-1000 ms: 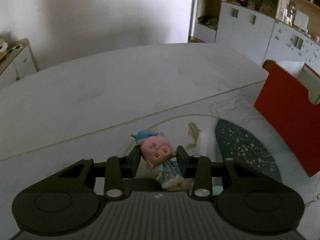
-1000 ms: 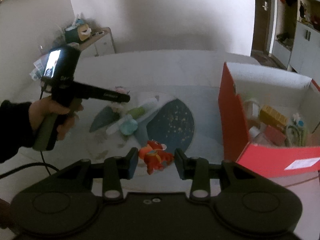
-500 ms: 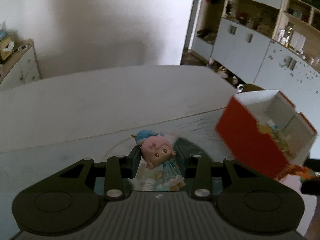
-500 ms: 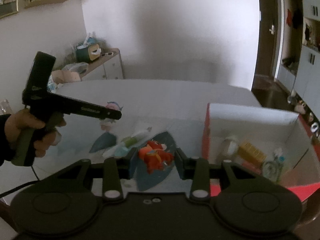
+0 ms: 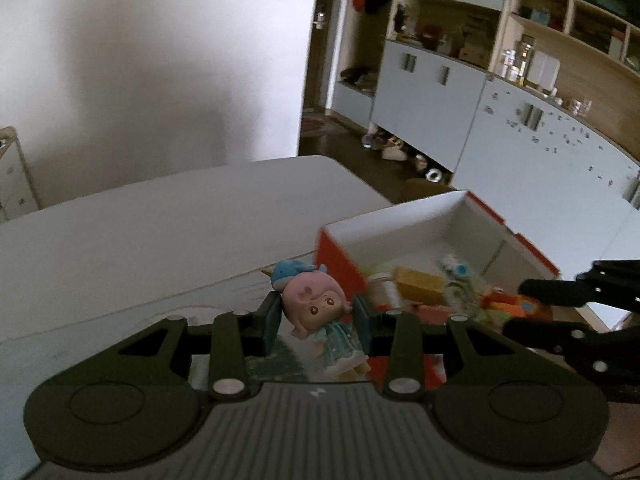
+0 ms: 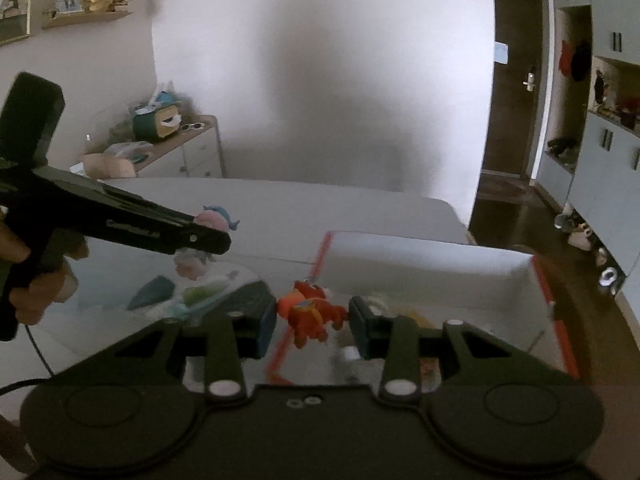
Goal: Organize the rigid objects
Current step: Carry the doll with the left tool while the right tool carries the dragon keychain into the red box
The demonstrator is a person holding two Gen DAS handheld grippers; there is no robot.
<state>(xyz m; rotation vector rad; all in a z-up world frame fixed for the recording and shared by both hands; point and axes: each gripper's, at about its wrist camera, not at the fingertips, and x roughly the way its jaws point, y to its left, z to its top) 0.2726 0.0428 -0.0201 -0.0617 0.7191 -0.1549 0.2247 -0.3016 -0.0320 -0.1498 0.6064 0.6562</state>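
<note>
Pink-haired doll (image 5: 320, 312) is sitting clamped in the left gripper (image 5: 316, 322), jaws narrowed on its head, lifted off the table (image 5: 160, 220), just left of the red box (image 5: 420, 236). Red toy (image 6: 310, 312) is being pinched in the right gripper (image 6: 312, 320), hanging over the box's (image 6: 420, 256) near-left edge. Box is holding a yellow block (image 5: 420, 282) and other small items.

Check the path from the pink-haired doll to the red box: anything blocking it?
Nothing visible blocks it. The left tool holds the pink-haired doll clear of the table, beside the red box's near wall. The box is open-topped; the right tool holds an orange toy by its opening.
</note>
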